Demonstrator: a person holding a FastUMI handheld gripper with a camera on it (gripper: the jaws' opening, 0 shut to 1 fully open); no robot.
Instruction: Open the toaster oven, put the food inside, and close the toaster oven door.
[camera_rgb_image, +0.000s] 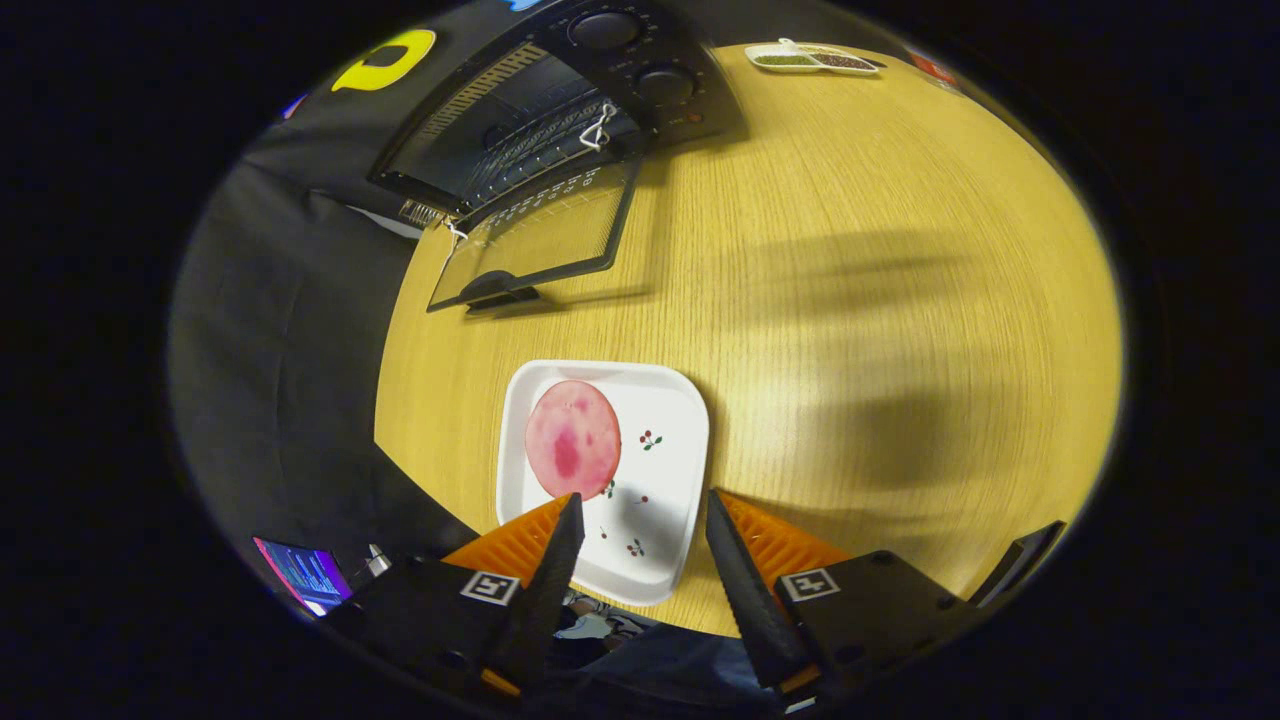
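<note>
Between my fingers (640, 545) lies the near part of a white plate (668, 400); they stand wide apart and hold nothing, hovering above it so that I can come down on the food. That food, a round pink slice (572, 438), rests on the plate's left half, just ahead of my left finger. Beyond, at the counter's (850, 300) far edge, the toaster oven (560, 110) has its glass door (540, 240) dropped flat, so the way in is ready.

Gripper (640, 510) fingers apart over plate (672, 400), ham slice (572, 438)
</note>
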